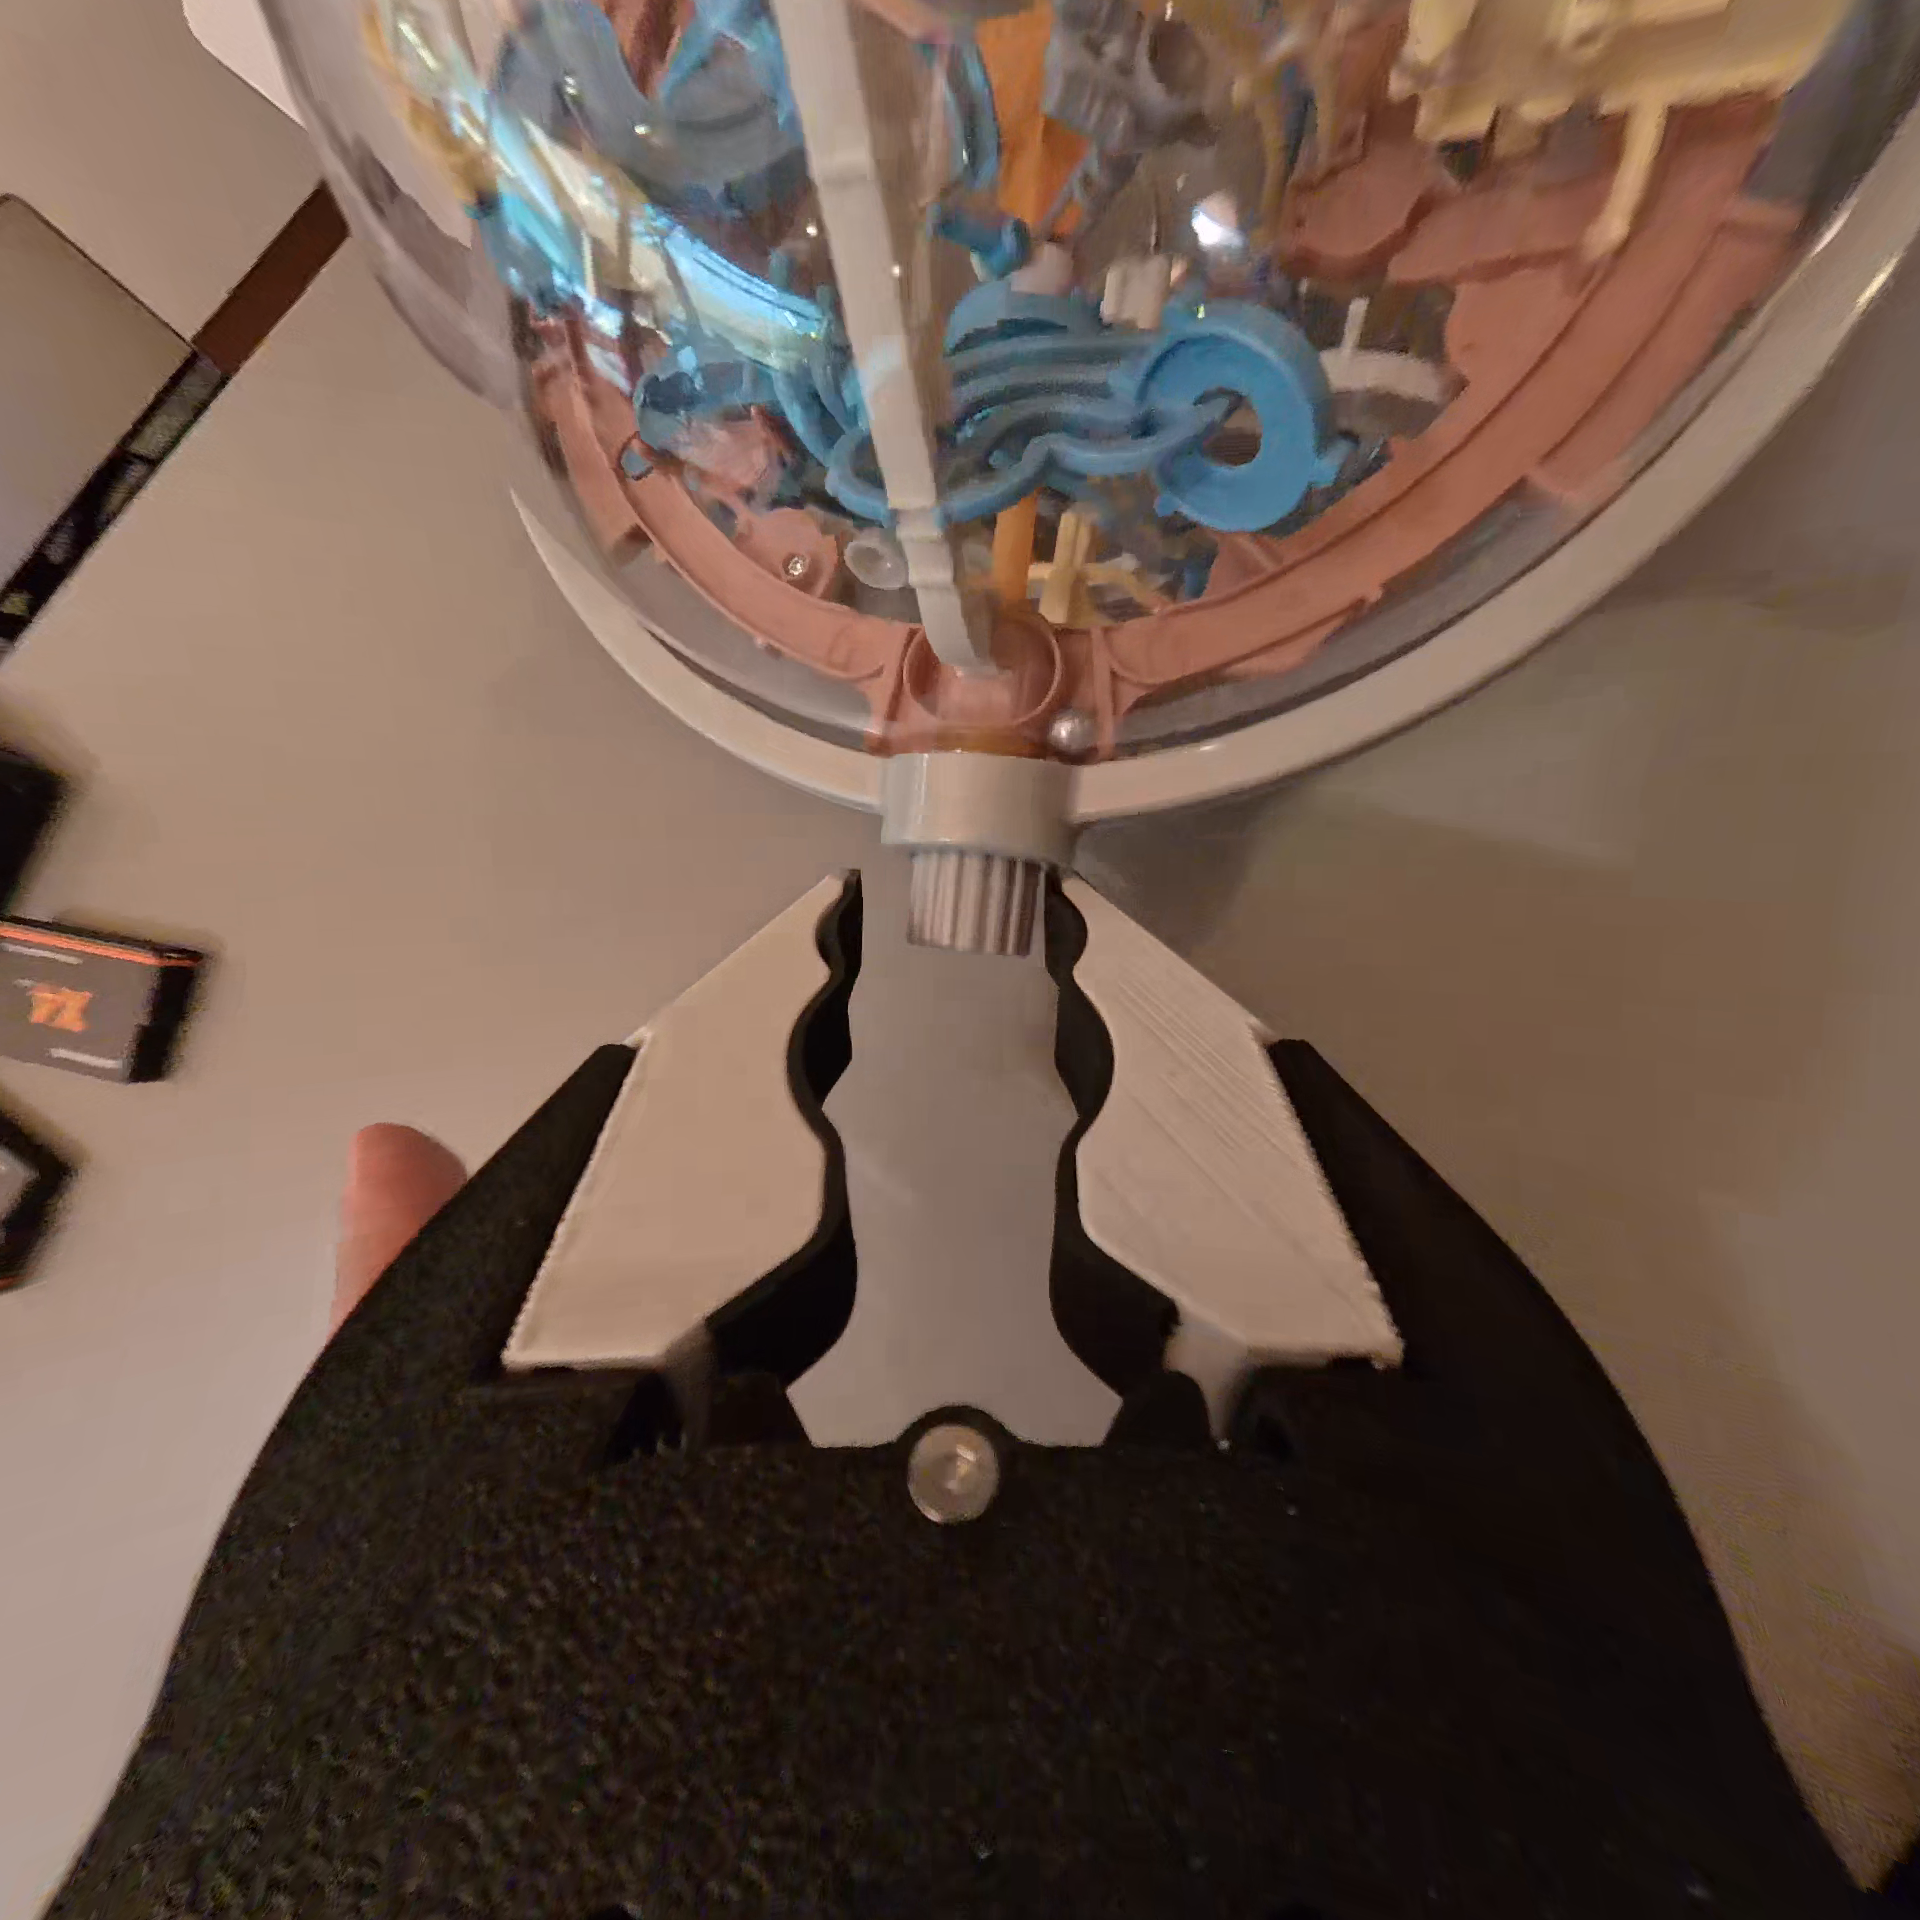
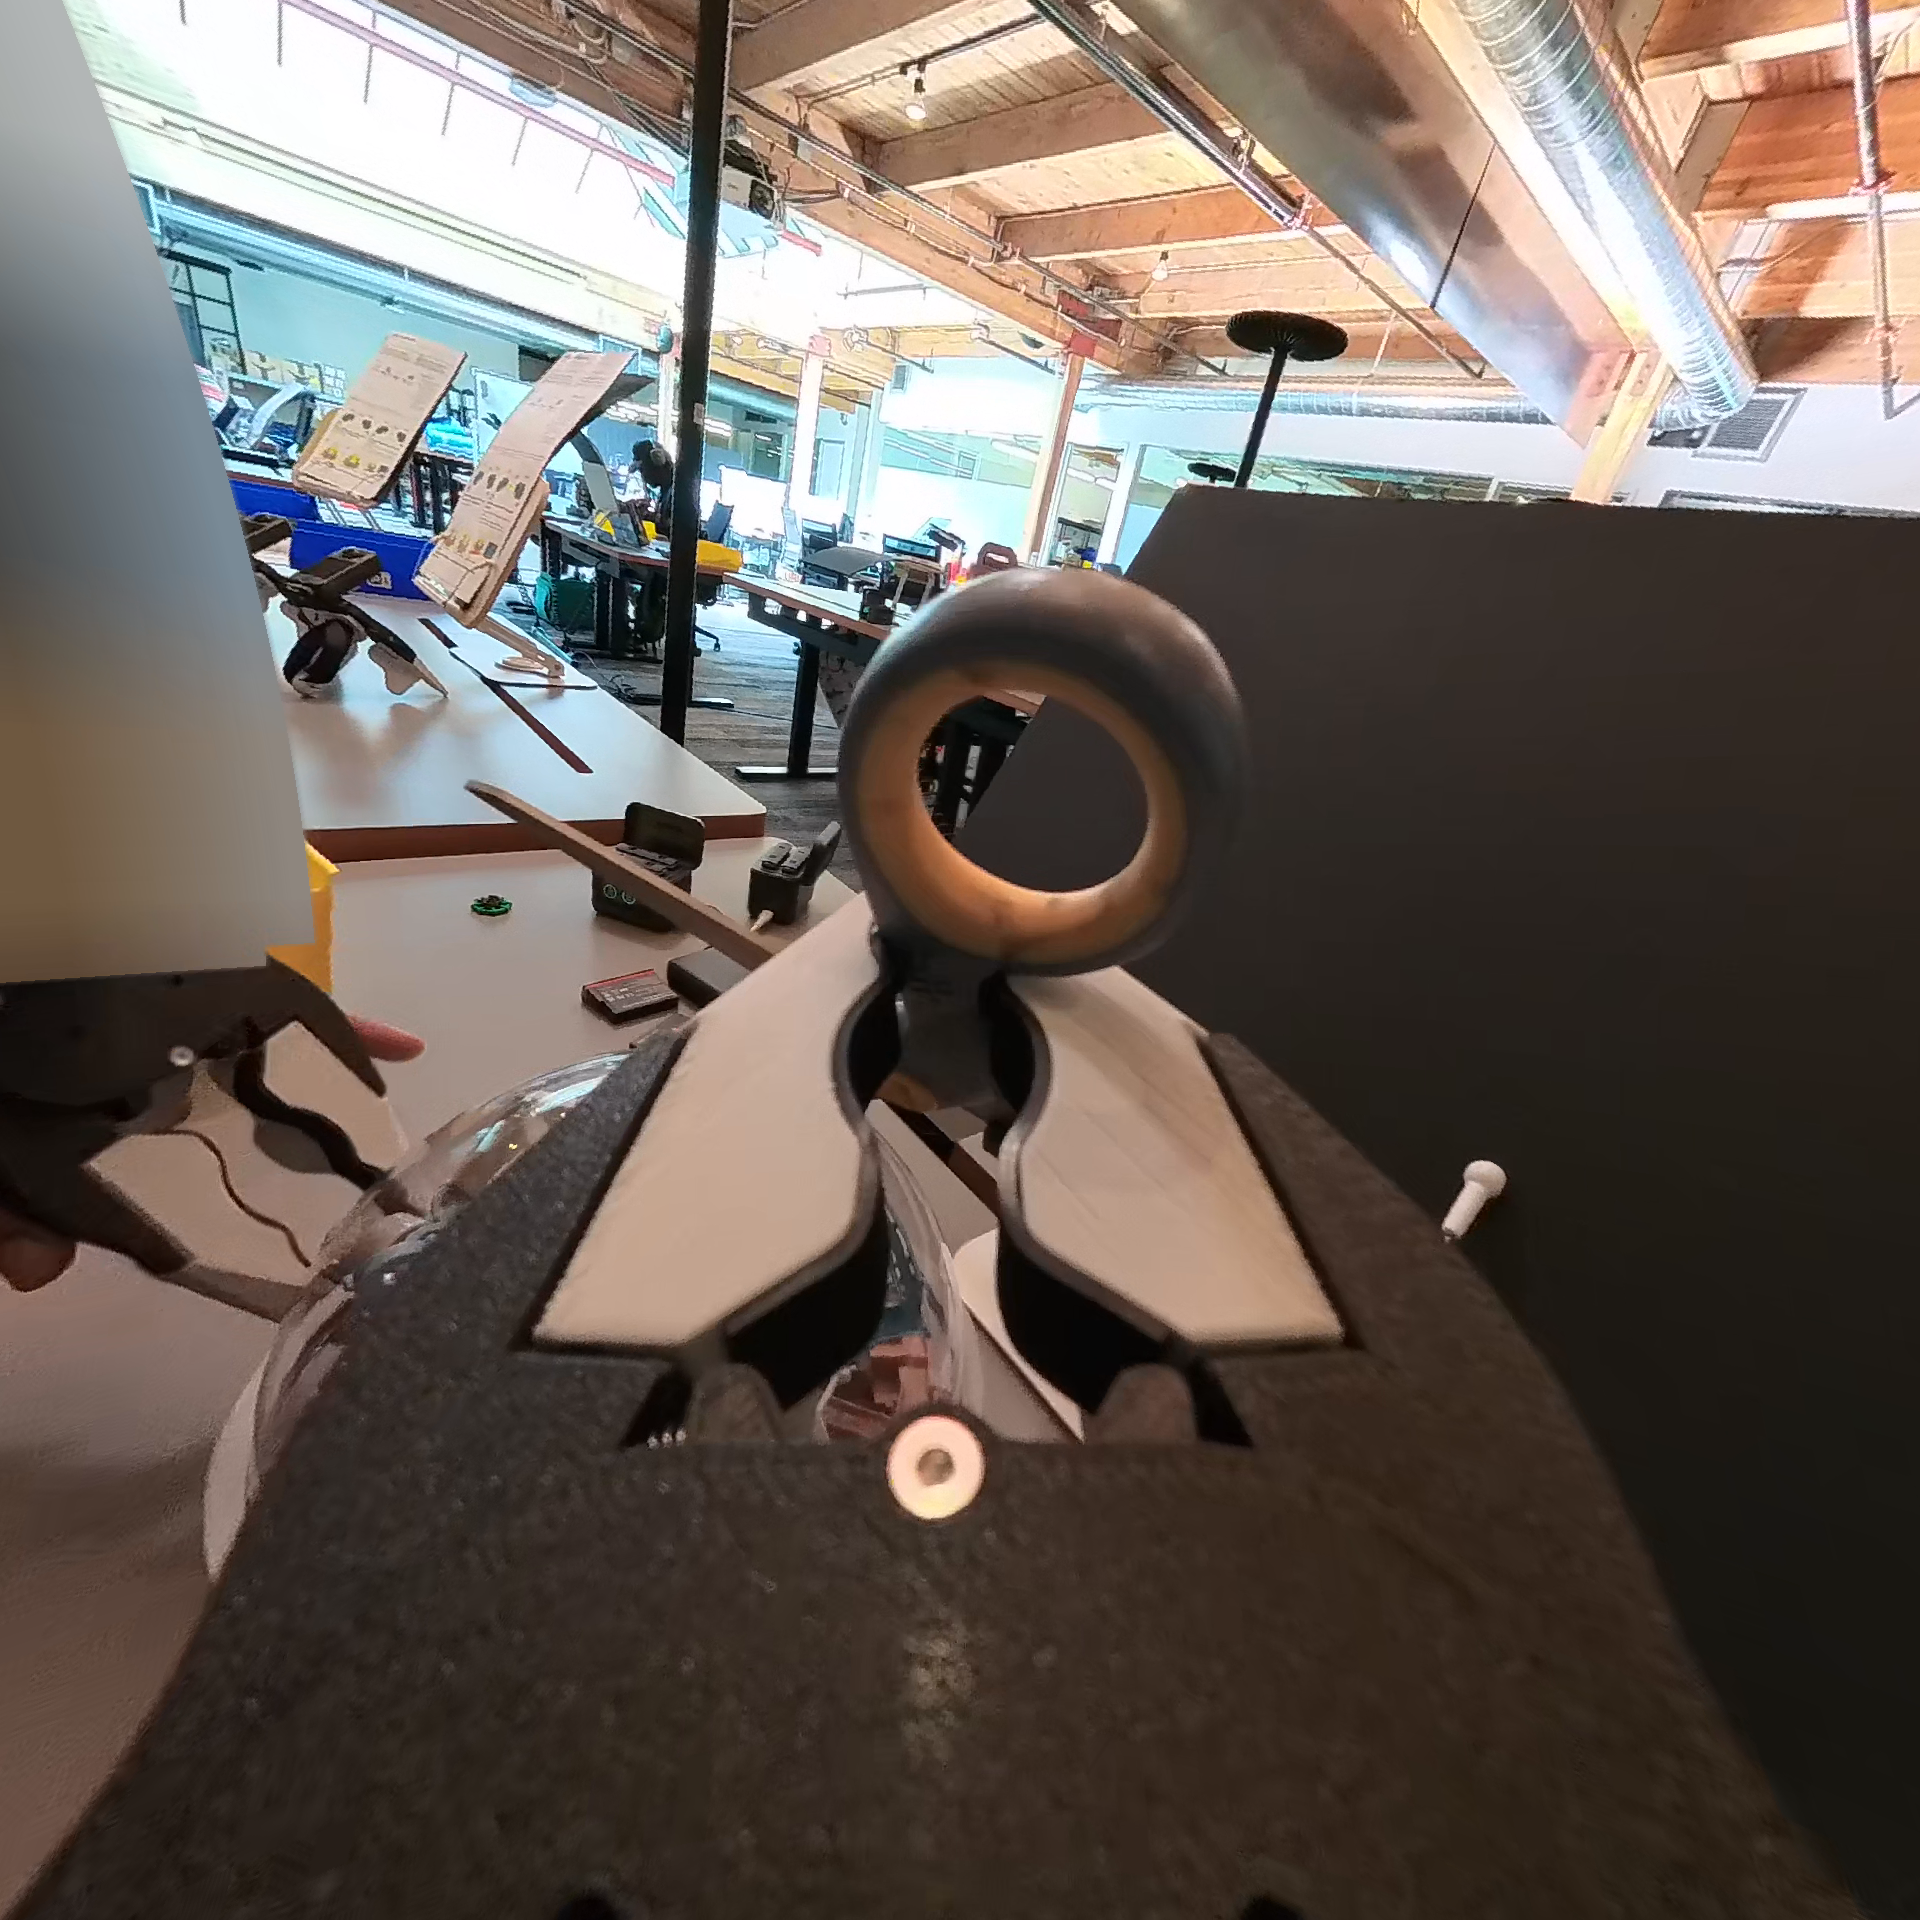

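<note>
- Your left gripper (image 1: 961,914) is pointing straight at the clear maze ball (image 1: 1039,364), jaws apart around its ribbed knob (image 1: 971,912), not visibly pinching.
- Your right gripper (image 2: 940,977) is tilting upward, jaws clamping the stem of a grey ring (image 2: 1039,779).
- The ball is sitting on the white table (image 1: 364,675), beneath your right gripper.
- A dark card (image 1: 88,1000) is lying left.
</note>
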